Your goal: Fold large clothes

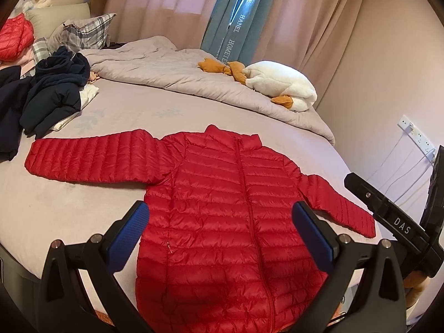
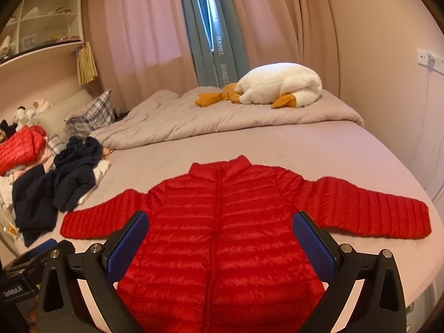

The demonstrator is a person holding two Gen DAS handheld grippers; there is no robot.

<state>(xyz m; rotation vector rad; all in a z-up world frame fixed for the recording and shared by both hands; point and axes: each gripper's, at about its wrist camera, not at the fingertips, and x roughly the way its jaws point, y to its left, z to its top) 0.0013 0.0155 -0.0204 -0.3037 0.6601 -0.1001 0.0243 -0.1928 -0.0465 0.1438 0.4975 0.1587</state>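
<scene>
Blue curtain at window: white vertical lettering "HANEL" and "HOMETE…", cut off by quilt; top word unclear. Right gripper body: "DAS". Left gripper body: label "GenRobot.AI", small, reading uncertain.

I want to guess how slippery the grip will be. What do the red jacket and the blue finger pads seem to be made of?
Red puffer jacket: likely thin nylon or polyester shell, slightly glossy, quilted in horizontal puffed channels, so probably down or fibre filled. Blue finger pads: seemingly rubber or soft plastic, matte, with a fine dimpled grid texture.
</scene>
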